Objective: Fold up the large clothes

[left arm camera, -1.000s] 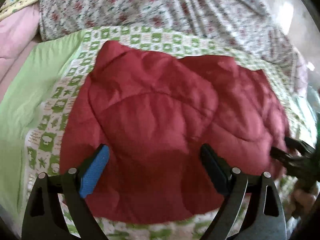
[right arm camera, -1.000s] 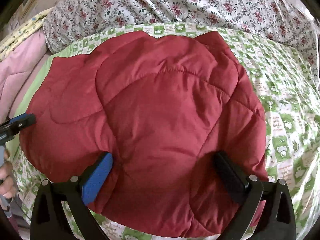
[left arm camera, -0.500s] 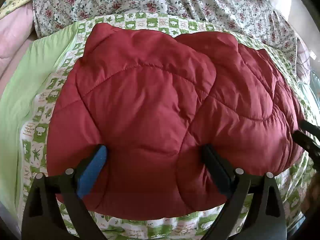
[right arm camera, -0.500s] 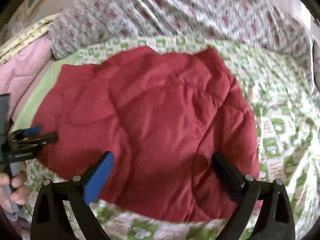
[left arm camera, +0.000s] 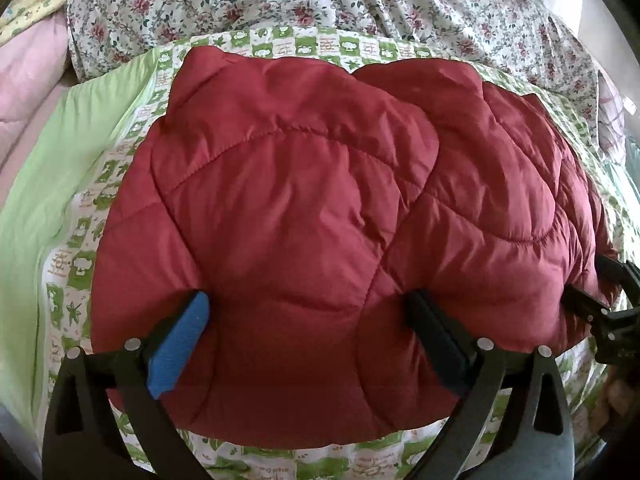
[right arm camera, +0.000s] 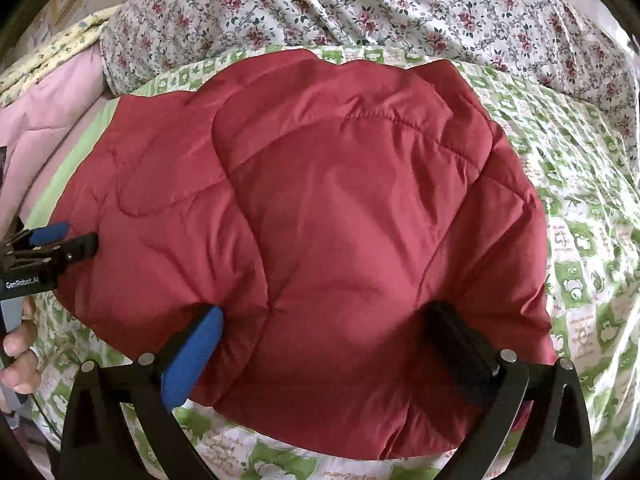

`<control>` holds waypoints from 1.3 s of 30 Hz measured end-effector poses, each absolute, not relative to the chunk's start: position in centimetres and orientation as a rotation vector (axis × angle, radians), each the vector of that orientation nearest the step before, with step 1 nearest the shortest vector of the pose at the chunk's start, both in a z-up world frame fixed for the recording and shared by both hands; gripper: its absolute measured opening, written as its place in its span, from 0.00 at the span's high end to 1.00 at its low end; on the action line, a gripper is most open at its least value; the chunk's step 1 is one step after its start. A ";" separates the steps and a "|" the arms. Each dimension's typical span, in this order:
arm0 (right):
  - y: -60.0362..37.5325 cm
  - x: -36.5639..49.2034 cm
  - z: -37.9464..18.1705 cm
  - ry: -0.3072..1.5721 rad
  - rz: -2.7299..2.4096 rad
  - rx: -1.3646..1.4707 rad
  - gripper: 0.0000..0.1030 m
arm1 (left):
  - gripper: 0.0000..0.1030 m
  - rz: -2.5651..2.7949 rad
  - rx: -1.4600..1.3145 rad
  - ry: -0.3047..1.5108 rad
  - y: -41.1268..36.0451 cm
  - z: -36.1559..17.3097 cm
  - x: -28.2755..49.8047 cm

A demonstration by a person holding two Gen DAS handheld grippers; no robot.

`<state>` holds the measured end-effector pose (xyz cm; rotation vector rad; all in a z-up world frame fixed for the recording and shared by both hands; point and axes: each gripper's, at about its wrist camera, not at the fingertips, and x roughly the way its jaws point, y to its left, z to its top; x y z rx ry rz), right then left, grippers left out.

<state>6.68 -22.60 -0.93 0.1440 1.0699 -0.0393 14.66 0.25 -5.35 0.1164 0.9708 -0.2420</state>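
A red quilted puffer jacket [left arm camera: 320, 208] lies folded in a puffy bundle on the green-and-white patterned sheet [left arm camera: 80, 268]; it also fills the right wrist view [right arm camera: 340, 220]. My left gripper [left arm camera: 308, 312] is open, its fingers pressed into the jacket's near edge with padding bulging between them. My right gripper [right arm camera: 324, 328] is open in the same way at the jacket's near right part. Each gripper shows at the edge of the other's view: the right one [left arm camera: 604, 300], the left one [right arm camera: 48, 248].
A floral duvet [left arm camera: 360, 0] is heaped behind the jacket. Pink bedding [right arm camera: 48, 120] and a plain green sheet strip [left arm camera: 36, 208] lie to the left. The bed's near edge is just below the grippers.
Both grippers have come down and forward onto the jacket's near edge; the fingers now press into the padding. The jaws stayed open.
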 end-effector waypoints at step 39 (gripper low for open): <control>-23.8 10.0 -0.5 1.090 -0.062 0.192 0.00 | 0.00 -0.213 -0.004 1.015 2.9 -5.0 16.5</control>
